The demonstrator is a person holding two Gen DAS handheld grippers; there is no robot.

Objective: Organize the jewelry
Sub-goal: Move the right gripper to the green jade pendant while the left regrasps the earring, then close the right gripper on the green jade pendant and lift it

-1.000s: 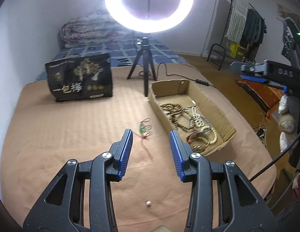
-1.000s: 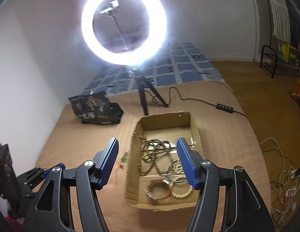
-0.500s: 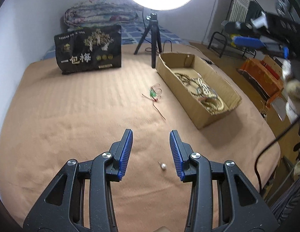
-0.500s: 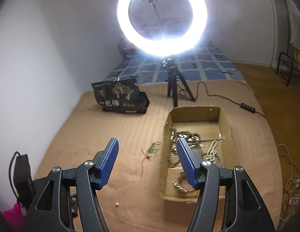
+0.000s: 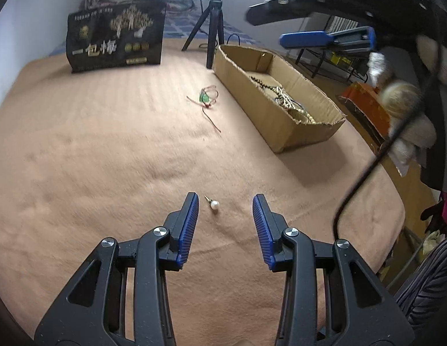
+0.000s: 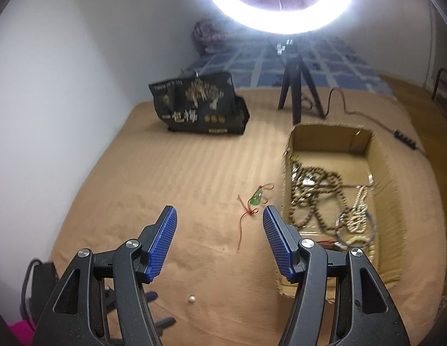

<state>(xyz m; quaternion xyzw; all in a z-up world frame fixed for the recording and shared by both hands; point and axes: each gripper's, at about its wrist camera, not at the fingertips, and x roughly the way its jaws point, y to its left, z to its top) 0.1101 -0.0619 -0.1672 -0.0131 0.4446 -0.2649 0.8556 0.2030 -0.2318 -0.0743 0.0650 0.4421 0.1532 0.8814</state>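
Covering nearly everything in both views, a tan blanket (image 5: 94, 150) lies spread over a bed, with a blue checked sheet (image 6: 333, 66) showing at the far end. A glowing ring light (image 6: 278, 14) stands on a black tripod (image 5: 212, 26) at the far side of the blanket. Left of the tripod, a black printed bag (image 5: 115, 39) stands upright. To the right lies a long cardboard box (image 5: 263, 112), open at the top, holding a tangle of bead strands (image 6: 315, 196) and a few bangles at its near end (individual pieces are hard to tell apart).

Both tools are empty. The left hand-held gripper (image 5: 225, 225) hangs low over the near part of the blanket, its blue ribbed fingers (image 5: 189, 225) spread apart with nothing pinched. The right hand-held gripper (image 6: 219, 243) is higher and to the right, its jaws spread wider, also gripping nothing; in the left wrist view one of its blue fingers crosses the upper right, above the box.

On the blanket just left of the box lies a green pendant on a red cord (image 5: 206, 99), the cord trailing toward the near side. Smallest of all, a pearl earring (image 5: 214, 204) rests on the blanket near the tips of the left tool, closer to its left finger and touching neither; the right wrist view shows it as a white dot (image 6: 191, 298) low in the frame.
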